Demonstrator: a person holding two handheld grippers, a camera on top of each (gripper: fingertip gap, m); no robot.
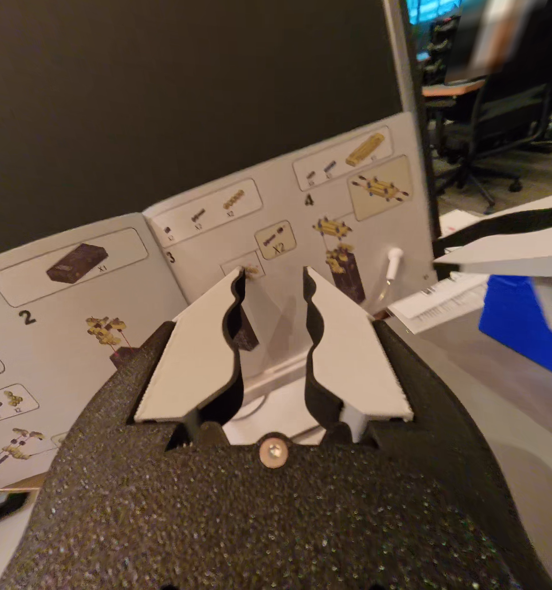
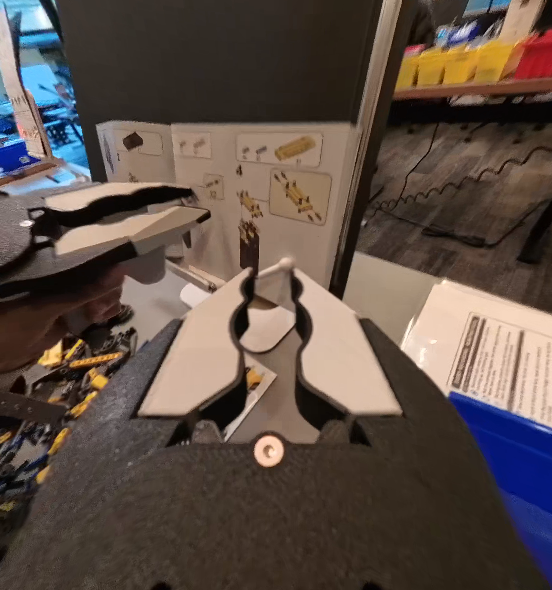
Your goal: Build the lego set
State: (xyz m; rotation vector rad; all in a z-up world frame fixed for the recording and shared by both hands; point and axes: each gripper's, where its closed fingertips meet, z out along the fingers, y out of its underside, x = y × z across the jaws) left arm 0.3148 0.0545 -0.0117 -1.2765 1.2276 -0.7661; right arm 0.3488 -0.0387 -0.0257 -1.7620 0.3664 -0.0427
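Dark partition panel (image 1: 172,95) behind the grey desk (image 2: 380,287). Open instruction booklet (image 1: 204,255) stands propped against it on a white stand (image 2: 268,332), held by a white peg (image 1: 394,258). Blue bin (image 2: 523,463) at right, printed sheet (image 2: 507,360) lying on it. Pile of yellow and black building pieces (image 2: 86,367) on the desk at left. Left gripper (image 1: 274,271) is up in front of the booklet's right page, fingers spread, nothing between them. Right gripper (image 2: 273,271) is near the peg, fingers apart, empty.
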